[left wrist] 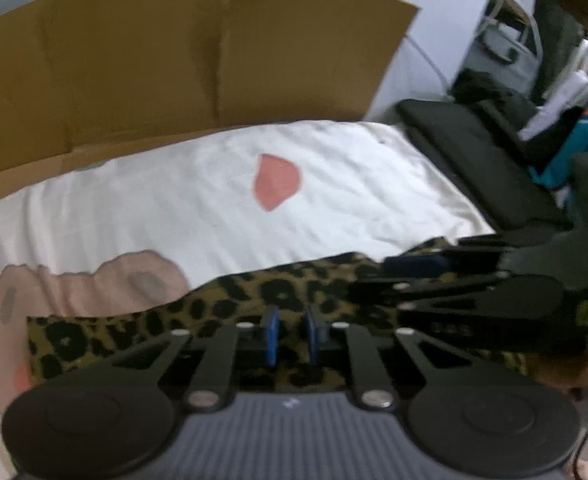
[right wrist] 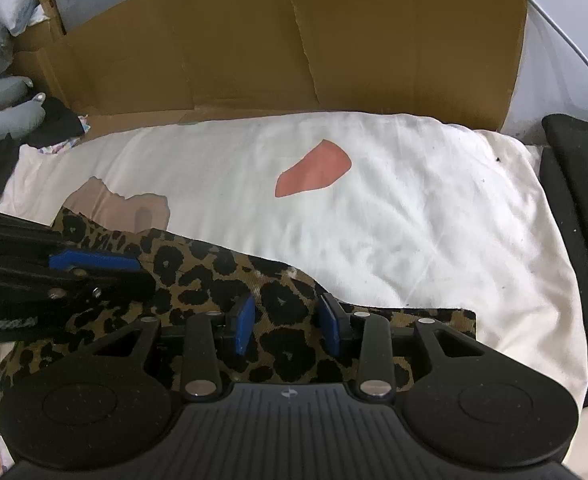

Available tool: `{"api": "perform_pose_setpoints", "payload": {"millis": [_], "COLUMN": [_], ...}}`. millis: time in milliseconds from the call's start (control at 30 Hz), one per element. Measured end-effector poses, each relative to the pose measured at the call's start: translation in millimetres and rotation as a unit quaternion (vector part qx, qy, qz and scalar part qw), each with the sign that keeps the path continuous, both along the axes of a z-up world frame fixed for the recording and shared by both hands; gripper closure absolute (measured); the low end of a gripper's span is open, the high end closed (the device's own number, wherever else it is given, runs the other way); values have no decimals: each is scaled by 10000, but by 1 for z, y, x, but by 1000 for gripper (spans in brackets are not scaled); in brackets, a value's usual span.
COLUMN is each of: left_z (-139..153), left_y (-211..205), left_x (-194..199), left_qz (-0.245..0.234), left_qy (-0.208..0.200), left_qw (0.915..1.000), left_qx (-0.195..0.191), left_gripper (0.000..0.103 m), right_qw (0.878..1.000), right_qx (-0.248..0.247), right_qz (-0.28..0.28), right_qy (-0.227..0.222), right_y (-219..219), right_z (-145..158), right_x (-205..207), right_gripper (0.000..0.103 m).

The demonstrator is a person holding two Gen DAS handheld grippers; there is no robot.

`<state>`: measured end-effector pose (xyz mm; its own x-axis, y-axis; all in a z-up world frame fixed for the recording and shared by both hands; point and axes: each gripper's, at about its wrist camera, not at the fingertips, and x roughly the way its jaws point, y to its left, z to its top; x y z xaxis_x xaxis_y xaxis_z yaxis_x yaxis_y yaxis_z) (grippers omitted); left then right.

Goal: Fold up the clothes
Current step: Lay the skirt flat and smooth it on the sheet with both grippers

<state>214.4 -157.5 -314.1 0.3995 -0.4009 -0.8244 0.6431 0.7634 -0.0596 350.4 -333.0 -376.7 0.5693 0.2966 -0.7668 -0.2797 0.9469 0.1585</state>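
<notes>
On the white sheet [right wrist: 394, 216], near its front edge, lies the leopard-print cloth [right wrist: 285, 344], a long strip running left to right, and we have both tools down on it. Our right gripper [right wrist: 287, 326] points forward over the cloth's middle, its blue pads [right wrist: 243, 326] set apart with patterned fabric showing between them. Our left gripper [left wrist: 291, 334] comes in low from the left; its pads stand close together with a narrow gap, and we cannot tell whether they pinch the cloth. Beyond the sheet, a cardboard panel [right wrist: 294, 40] stands upright. Just right of the sheet sits a black cushion [left wrist: 474, 164].
</notes>
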Motion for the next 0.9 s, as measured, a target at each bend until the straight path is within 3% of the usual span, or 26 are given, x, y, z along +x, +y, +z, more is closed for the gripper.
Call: {"api": "perform_pose_setpoints", "payload": {"millis": [267,467,667,900], "left_z": [-17,-20,-21,-23], "left_y": [-2,-2,-2,-3], "left_x": [11,9,10,13], "left_qz": [62,4,-46,-88], "left_qy": [299,243,197,156], "left_qw": [9994,9995,9995,9993], "left_qx": [164,215,262,317], "left_gripper": [85,84,84,84], "right_qw": [9999,9996,9994,9988], "right_qx": [-32,179,211,-142], "right_qz": [-58,29,263,472], "right_qy": [-122,-202,49,77], "right_y": [-5,-18,-18,-34], "right_z": [13,30,19,1], "right_x": [-5,-35,-62,-84], "right_gripper": [61,61,61,61]}}
